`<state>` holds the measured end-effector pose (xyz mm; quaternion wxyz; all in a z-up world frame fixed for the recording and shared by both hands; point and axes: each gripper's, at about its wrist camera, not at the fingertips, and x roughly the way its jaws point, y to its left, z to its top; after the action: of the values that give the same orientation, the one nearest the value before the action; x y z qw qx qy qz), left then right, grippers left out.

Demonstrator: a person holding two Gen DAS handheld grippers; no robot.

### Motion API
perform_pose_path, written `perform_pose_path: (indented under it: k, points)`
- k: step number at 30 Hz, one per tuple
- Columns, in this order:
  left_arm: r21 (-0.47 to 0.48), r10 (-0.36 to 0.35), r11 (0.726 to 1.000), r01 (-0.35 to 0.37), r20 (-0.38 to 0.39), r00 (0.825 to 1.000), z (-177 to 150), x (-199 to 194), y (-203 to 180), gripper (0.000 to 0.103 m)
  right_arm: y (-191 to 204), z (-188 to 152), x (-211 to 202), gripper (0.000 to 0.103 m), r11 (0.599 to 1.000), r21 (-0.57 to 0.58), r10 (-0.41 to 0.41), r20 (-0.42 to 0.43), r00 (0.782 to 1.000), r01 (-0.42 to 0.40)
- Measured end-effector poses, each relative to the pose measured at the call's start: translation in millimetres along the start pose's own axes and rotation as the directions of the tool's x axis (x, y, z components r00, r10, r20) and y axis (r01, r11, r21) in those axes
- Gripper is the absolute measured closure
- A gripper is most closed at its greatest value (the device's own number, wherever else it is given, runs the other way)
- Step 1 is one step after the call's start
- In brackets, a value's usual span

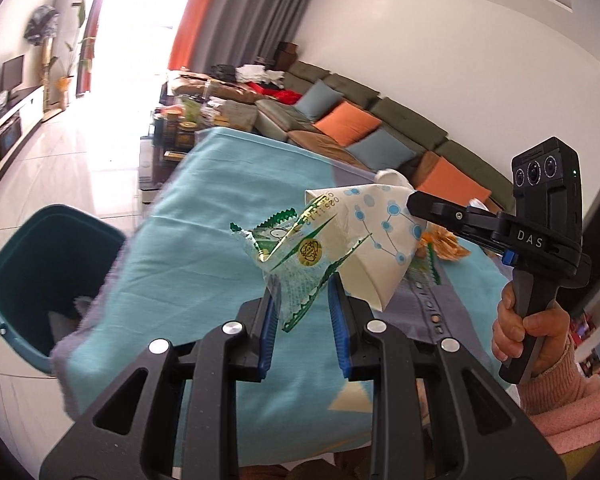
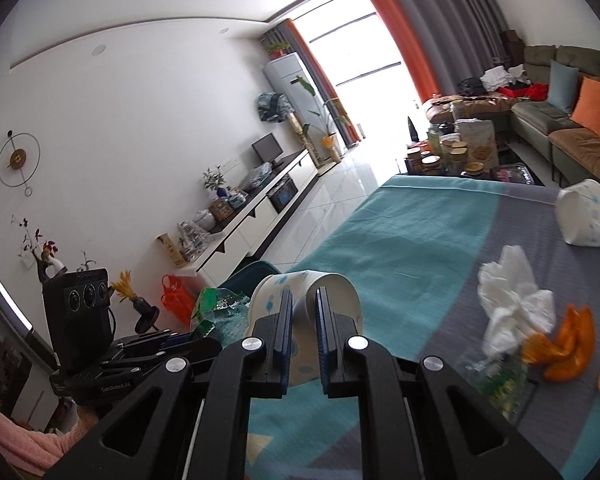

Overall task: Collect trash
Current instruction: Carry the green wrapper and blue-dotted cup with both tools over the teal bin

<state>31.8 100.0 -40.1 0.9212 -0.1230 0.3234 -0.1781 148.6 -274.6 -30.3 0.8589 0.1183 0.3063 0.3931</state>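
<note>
A crumpled clear wrapper with green print (image 1: 296, 256) hangs in the air between the blue pads of my left gripper (image 1: 304, 294), which is shut on it. My right gripper (image 2: 304, 293) is shut on the wall of a squashed white paper cup with blue dots (image 2: 332, 292). In the left wrist view that cup (image 1: 380, 236) hangs just right of the wrapper, with the right gripper (image 1: 414, 202) coming in from the right in a person's hand. Both are above the cloth-covered table (image 1: 220, 184). A teal bin (image 1: 40, 264) stands on the floor at the table's left corner.
On the cloth to the right lie another paper cup (image 2: 588, 216), a white tissue (image 2: 512, 300), orange peels (image 2: 560, 344) and a clear wrapper (image 2: 496, 376). A cluttered coffee table (image 2: 456, 152) and a sofa (image 2: 560, 132) stand beyond the table's far end.
</note>
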Motion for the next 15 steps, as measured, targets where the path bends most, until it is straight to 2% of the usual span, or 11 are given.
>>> perform_pose_path:
  k: [15]
  points:
    - [-0.085, 0.137, 0.988, -0.132, 0.051, 0.989, 11, -32, 60, 0.078, 37, 27, 69, 0.093, 0.993, -0.073, 0.089, -0.074, 0.993, -0.095]
